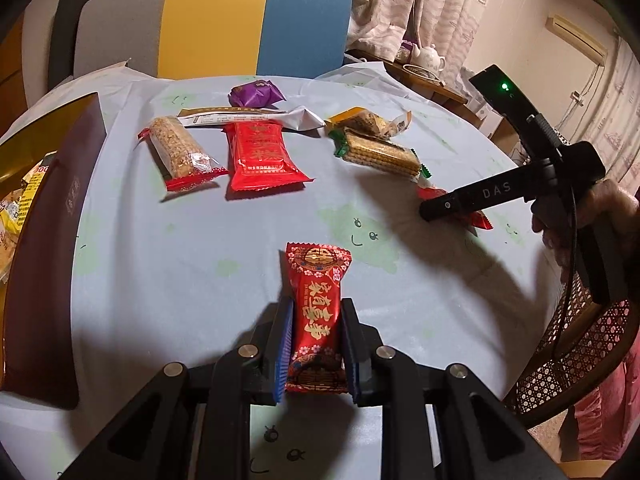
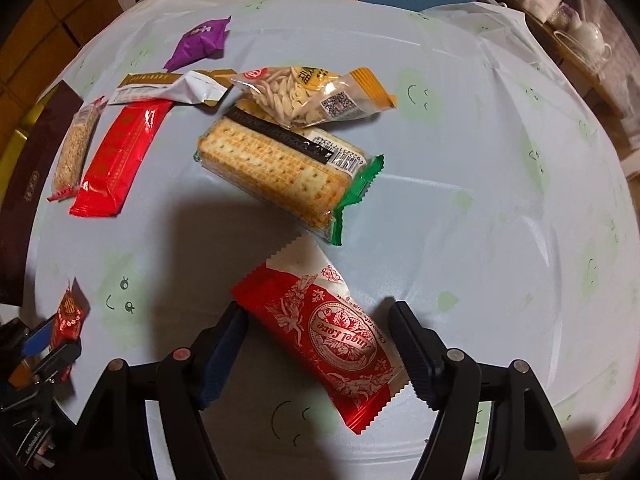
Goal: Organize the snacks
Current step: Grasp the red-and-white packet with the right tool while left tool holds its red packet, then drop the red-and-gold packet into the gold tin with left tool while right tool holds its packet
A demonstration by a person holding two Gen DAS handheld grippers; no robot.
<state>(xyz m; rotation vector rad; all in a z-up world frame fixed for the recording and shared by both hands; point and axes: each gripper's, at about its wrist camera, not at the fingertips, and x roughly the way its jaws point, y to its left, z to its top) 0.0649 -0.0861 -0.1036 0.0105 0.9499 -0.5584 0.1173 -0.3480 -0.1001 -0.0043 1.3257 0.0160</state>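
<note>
While the left tongs grip one red snack bar with gold characters above the counter, the right tongs stand wide around one red "Angel Love" wafer pack lying flat. Loose on the counter: one cracker pack with green ends, one seed packet, one plain red bar, one sesame bar, one white-and-gold stick, one purple packet. One dark brown box sits at the left edge.
</note>
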